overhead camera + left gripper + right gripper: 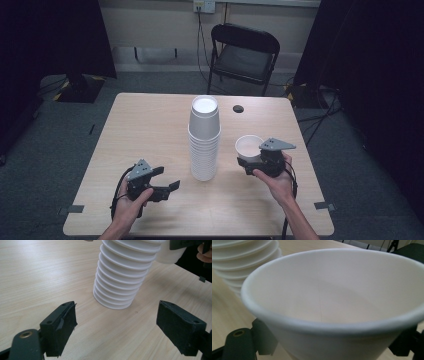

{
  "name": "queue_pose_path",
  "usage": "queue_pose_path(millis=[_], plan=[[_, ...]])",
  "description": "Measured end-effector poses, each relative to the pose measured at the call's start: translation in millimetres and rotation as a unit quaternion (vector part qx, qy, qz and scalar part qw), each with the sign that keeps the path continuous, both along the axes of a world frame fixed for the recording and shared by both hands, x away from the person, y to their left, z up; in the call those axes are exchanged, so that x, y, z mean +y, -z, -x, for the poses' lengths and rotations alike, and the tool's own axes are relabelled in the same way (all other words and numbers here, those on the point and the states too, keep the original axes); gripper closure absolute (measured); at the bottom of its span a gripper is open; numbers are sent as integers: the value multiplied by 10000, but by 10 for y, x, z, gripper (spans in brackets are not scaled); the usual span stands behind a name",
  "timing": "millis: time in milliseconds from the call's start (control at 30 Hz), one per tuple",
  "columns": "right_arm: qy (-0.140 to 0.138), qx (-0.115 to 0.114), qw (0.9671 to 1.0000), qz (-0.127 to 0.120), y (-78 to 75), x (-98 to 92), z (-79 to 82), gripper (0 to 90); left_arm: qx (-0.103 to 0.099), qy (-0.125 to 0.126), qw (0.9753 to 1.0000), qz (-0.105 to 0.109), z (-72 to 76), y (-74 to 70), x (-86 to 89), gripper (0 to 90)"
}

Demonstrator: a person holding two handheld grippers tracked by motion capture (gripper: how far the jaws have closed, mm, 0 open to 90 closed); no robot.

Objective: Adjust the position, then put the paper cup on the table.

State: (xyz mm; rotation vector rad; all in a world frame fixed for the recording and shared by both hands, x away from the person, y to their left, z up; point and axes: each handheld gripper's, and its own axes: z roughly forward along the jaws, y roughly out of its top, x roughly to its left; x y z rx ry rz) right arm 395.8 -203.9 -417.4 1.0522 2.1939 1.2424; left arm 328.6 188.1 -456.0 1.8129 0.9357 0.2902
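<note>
Holding single white paper cup (248,146) pinched upright in right gripper (252,161); left gripper (167,186), jaws spread, steadying tall white cup stack (204,142) low.

Tall stack of white cups (204,140) stands mid-surface (150,130), mouth up. Right hand-held gripper (248,162) clamps a single white cup (248,146) just right of the stack, apart from it, mouth up. Left hand-held gripper (167,180) sits low left of the stack, jaws spread, holding nothing. Black folding chair (243,55) beyond the far edge.
</note>
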Motion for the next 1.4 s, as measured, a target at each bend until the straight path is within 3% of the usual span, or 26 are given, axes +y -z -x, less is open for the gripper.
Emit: queue_pose_path(millis=[333,700,1067,1400], plan=[[339,-28,9994,-104,4,-82,-276,159,11,76,10000,-23,-20,23,1,173],[593,28,9981,-145,21,-45,-567,160,17,70,10000,-49,-39,45,21,173],[901,272,9955,-95,238,-25,-836,159,23,44,9999,-90,-74,57,-4,174],[968,419,9944,1,407,-16,-922,159,47,21,10000,-85,-122,65,-43,178]])
